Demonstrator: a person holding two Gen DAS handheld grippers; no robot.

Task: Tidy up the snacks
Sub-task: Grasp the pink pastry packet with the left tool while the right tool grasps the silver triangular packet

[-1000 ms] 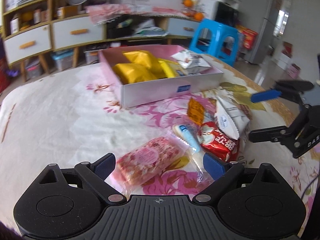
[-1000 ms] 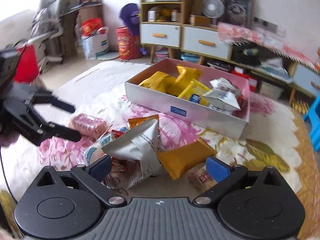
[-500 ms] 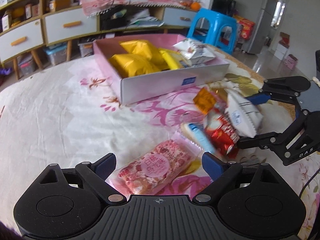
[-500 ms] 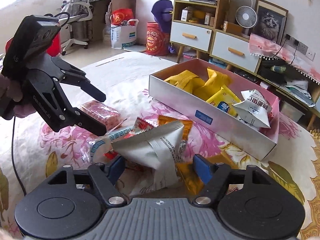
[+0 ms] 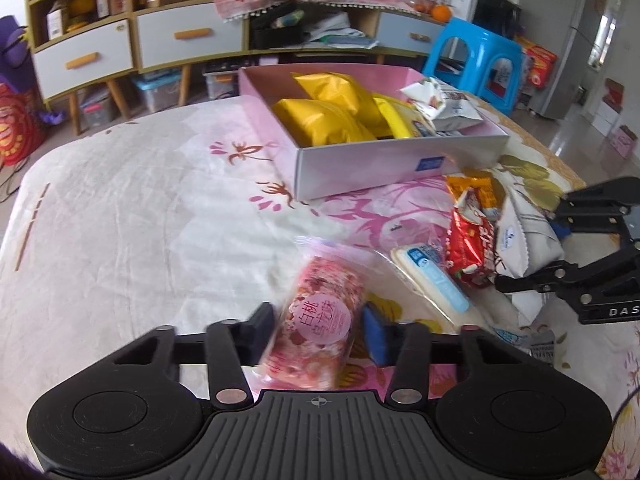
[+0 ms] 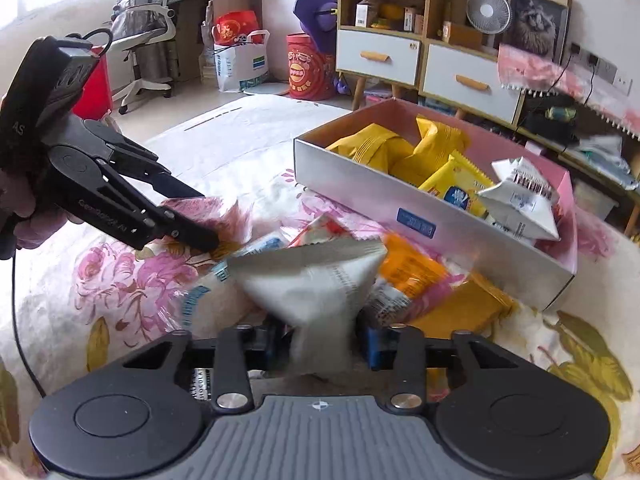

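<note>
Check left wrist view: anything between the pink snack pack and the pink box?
Nothing. In the left wrist view only bare floral tablecloth separates the pink snack pack from the pink box.

Pink snack pack (image 5: 320,322) sits pinched between the left fingers (image 5: 262,326); white foil bag (image 6: 316,284) is clamped in the right fingers (image 6: 370,340). Red packet (image 5: 470,246) and orange packet (image 6: 412,270) lie beside the pink box (image 5: 384,168), with yellow bags (image 5: 324,120) inside it.

Left tongs (image 5: 320,330): matte black linkage arms, silver pivot screws, blue pads on fingertips (image 5: 376,338), ribbed grey housing with crosshair mark, round black discs either side. Right tongs (image 6: 320,340): same build; white "DAS" lettering on side, seen from left wrist view. Thin black cable trails from left unit.
</note>
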